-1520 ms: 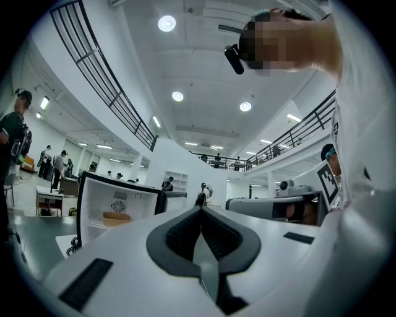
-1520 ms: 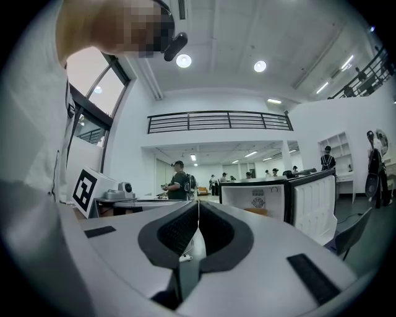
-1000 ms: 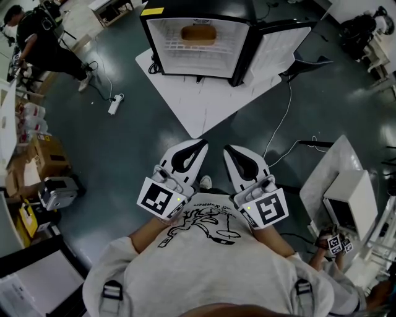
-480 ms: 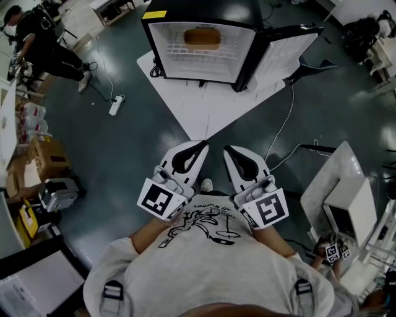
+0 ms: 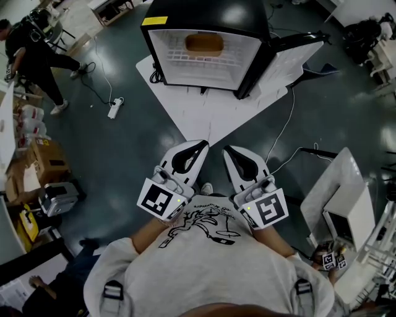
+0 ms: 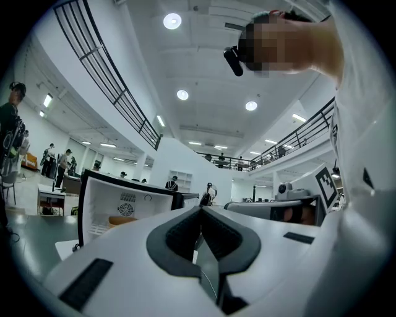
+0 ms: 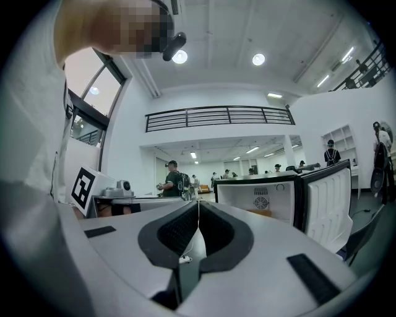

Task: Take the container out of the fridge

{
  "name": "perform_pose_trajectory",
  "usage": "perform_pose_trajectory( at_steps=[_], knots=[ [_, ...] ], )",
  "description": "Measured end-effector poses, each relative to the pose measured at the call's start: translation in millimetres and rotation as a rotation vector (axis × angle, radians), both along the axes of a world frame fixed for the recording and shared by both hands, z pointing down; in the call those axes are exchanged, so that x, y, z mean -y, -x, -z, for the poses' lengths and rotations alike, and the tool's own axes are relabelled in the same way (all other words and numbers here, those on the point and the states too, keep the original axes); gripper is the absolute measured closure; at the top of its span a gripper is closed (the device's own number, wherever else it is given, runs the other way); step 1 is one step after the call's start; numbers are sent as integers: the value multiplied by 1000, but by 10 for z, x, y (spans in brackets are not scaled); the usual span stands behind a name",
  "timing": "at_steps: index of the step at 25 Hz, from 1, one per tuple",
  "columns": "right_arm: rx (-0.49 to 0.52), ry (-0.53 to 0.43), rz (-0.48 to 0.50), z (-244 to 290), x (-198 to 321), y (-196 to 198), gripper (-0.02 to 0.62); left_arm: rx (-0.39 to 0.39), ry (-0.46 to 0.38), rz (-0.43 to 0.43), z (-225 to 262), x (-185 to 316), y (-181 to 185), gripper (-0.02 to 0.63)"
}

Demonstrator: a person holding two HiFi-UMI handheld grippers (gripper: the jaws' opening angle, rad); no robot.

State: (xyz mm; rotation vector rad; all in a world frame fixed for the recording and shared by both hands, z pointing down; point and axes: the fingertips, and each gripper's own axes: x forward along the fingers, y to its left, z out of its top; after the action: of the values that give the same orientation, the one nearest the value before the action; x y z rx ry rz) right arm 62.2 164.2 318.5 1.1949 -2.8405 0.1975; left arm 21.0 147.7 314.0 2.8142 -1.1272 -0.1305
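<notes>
The fridge (image 5: 204, 12) stands open at the far corner of a white board (image 5: 210, 108) that lies on the floor (image 5: 124, 142). Its door (image 5: 284, 56) is swung wide to the right. Inside, the container (image 5: 204, 42), a low orange-brown tub, sits on the white wire shelf (image 5: 185, 60), about midway along it and close to the back wall. It is the only thing inside the fridge, and what it holds cannot be made out.

Both tools are held close to the person's chest, well apart from the fridge, over the floor short of the board's near corner. The left gripper (image 5: 203, 143) has its jaws pressed together with nothing between them. The right gripper (image 5: 227, 148), just beside it, is likewise closed and empty. Both point toward the open fridge, and each gripper's own view shows the container low in the white interior, below a round fan grille on the back wall.

A power strip (image 5: 115, 104) lies on the floor off the board's left corner. Cardboard boxes (image 5: 48, 155) stand by the floor's left edge, and their contents cannot be told. Another person (image 5: 37, 52) stands at the far left.
</notes>
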Motion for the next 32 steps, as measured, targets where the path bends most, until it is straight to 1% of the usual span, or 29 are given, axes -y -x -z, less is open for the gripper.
perform_pose_trajectory(
  at_steps=[9,23,32],
  knots=[
    [-10,8,-9,-50,518,202,568,-10,9,-11,-49,518,181,591],
    [-18,-2,-29,-51,1338,590,568,-21,2,-24,-52,1332,582,592],
    [-29,-4,-46,-91,1711,846,568,-31,0,-44,-100,1724,821,591]
  ],
)
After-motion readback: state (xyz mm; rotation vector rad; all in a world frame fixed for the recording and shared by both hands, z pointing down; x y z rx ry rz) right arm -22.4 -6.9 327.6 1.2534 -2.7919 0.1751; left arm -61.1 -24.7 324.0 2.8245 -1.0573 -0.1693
